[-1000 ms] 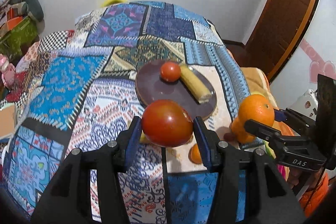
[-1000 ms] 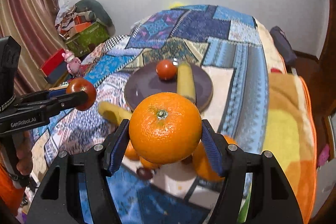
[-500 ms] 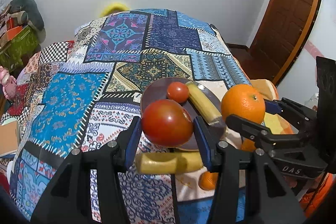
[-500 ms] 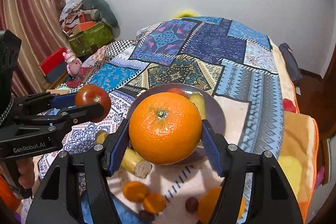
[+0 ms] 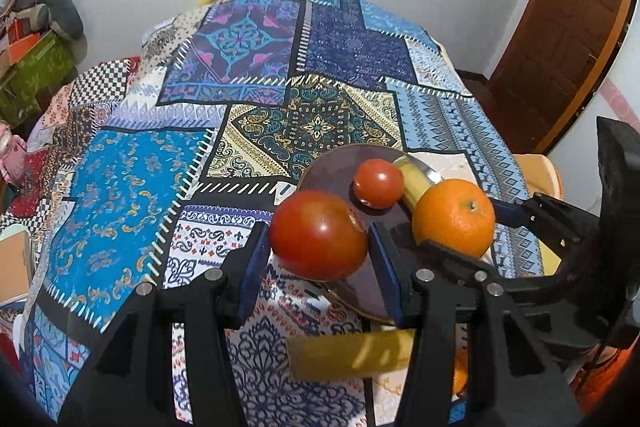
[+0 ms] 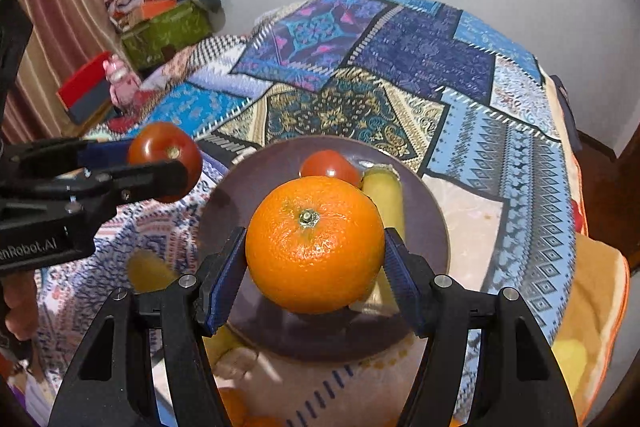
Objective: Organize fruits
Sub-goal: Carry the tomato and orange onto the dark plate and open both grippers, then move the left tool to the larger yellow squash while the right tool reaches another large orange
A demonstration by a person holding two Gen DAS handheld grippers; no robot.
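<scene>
You hold a fruit in each hand, and neither is put down yet. Your left gripper [image 5: 318,251] is closed on a big tomato [image 5: 318,235], carried above the near edge of the dark plate [image 5: 332,171]. Your right gripper [image 6: 314,267] is closed on an orange [image 6: 315,244], which hangs over the middle of the plate.

On the plate there are already a smaller tomato [image 6: 330,165] and a banana [image 6: 386,199], lying side by side. I judge the task is about half done: two fruits are placed, two are on the way. Outside the plate some fruits are left: a second banana [image 5: 348,351] on the cloth just before the plate, and some small orange pieces [image 6: 232,403] near the bottom edge, which are blurred.

The surface is a bed with a patchwork cover [image 5: 132,187] in blue and many patterns, soft and not flat. Behind it is a white wall, a brown wooden door [image 5: 560,39] at the right, and a pile of things [image 6: 160,7] in the left corner.
</scene>
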